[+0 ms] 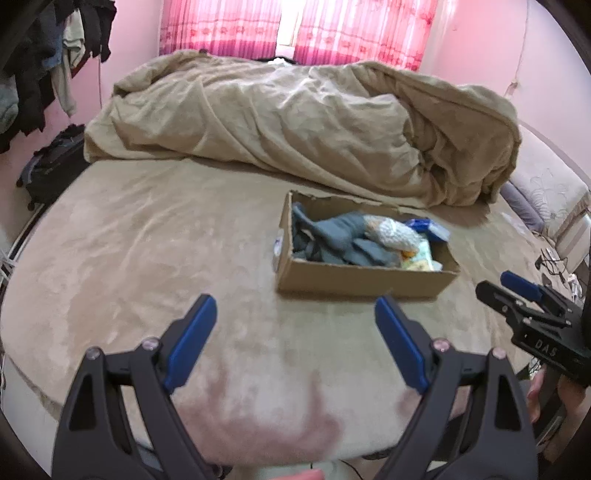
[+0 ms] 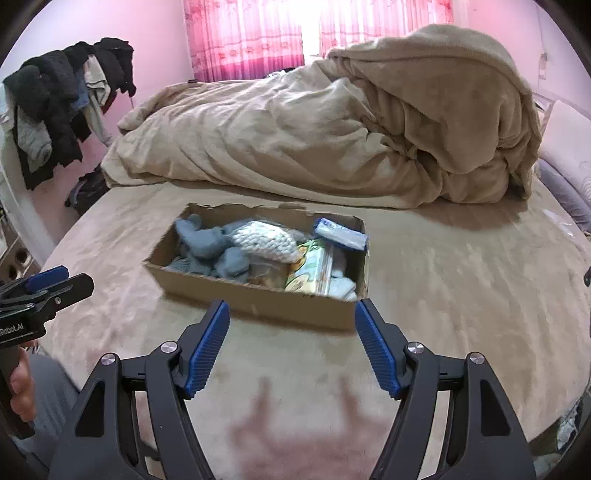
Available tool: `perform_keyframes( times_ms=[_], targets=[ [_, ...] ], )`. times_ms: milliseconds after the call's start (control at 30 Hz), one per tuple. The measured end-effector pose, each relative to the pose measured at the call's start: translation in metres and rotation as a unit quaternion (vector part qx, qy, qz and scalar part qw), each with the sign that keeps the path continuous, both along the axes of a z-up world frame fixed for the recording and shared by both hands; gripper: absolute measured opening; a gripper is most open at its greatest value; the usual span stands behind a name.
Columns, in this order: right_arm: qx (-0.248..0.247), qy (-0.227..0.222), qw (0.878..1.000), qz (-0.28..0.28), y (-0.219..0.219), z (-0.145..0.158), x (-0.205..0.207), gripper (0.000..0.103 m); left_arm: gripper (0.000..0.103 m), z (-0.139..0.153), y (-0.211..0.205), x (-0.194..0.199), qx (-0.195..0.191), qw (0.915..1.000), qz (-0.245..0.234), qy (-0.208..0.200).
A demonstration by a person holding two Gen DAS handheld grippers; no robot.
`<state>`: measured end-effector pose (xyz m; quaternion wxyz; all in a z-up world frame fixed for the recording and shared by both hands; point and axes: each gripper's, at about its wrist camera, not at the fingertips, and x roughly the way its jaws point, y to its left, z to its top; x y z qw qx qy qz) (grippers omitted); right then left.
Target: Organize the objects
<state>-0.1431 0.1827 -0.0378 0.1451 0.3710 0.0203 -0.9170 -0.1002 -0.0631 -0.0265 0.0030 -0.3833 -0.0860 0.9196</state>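
Beige bed (image 2: pixel 461 280) fills both views under pink curtains. Right claw (image 2: pixel 291 341) and left claw (image 1: pixel 295 332) hang released, empty. Toward 12 o'clock sits the cardboard box (image 2: pixel 258 299) holding gray gloves (image 2: pixel 207 240), a knitted piece (image 2: pixel 266 240) and booklets (image 2: pixel 314 266); likely light and soft, so pinch a glove's bulk.

Filled cardboard box (image 1: pixel 354 284) on bed (image 1: pixel 147 240)

I was in a home bedroom: a wide bed (image 1: pixel 147 251) under a tan cover, a rumpled beige duvet (image 1: pixel 295 129) heaped along it, pink curtains (image 1: pixel 229 29) glowing behind (daylight between them), and dark clothes (image 2: pixel 55 103) hanging on a rack.
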Motion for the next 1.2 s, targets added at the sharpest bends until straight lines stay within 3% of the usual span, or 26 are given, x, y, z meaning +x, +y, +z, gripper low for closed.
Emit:
perform_keyframes(
  times_ms=[233,500,1200],
  targets=[
    [-0.010,-0.002,1.000,-0.005,0.005,0.016,0.041,0.074,0.089,0.017,0.000,0.047,-0.007,0.9999,0.007,0.014],
    [-0.005,-0.029,1.000,-0.007,0.010,0.015,0.083,0.074,0.089,0.011,0.011,0.090,-0.005,0.9999,0.007,0.008],
    [-0.013,-0.022,1.000,-0.013,0.019,0.016,0.104,0.074,0.089,0.015,0.025,0.093,-0.017,0.9997,-0.008,0.015]
  ],
)
